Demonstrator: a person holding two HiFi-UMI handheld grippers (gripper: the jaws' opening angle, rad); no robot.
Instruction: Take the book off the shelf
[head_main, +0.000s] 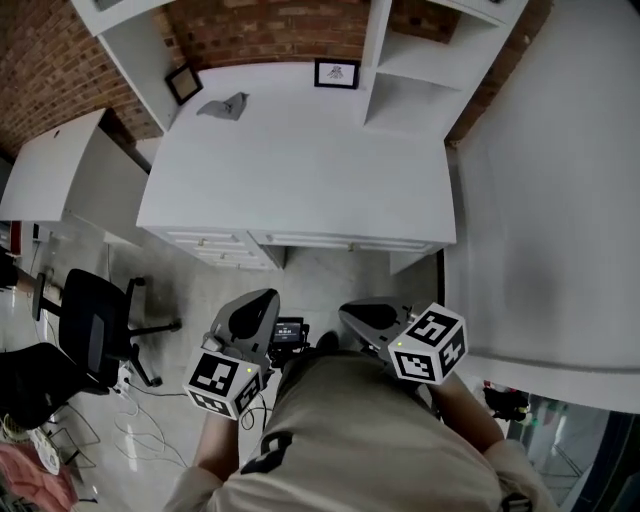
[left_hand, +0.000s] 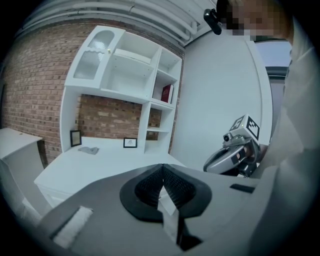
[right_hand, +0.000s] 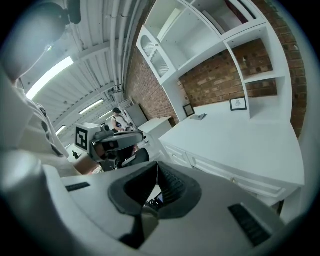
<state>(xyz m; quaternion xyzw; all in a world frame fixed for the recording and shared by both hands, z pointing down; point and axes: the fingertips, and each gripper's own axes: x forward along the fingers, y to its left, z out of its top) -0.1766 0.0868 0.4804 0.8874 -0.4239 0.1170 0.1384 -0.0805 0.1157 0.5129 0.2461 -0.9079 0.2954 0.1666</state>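
A red brick wall (head_main: 270, 30) backs the room, and a plain white wall (head_main: 560, 200) runs down the right side. The floor (head_main: 200, 290) is pale grey and speckled, with loose cables (head_main: 140, 420) lying on it at the left.

Against the brick stands a wide white desk (head_main: 300, 160) with drawers (head_main: 300, 243) under its front edge. A white shelf unit (left_hand: 125, 65) rises above it. The desk top is mostly bare. A second white table (head_main: 60, 165) stands to the left, and a black office chair (head_main: 95, 325) is near it on the floor.

The book (left_hand: 166, 93) is dark red and stands upright in the narrow right-hand column of the shelf unit, in an upper compartment, well apart from both grippers.

On the desk, a small framed picture (head_main: 337, 73) leans at the back, another frame (head_main: 184, 83) is at the left corner, and a crumpled grey item (head_main: 225, 106) lies between them.

The left gripper (left_hand: 161, 172) and the right gripper (right_hand: 156, 170) are held low before the person's body, short of the desk. Each has its jaws pressed together with nothing between them.
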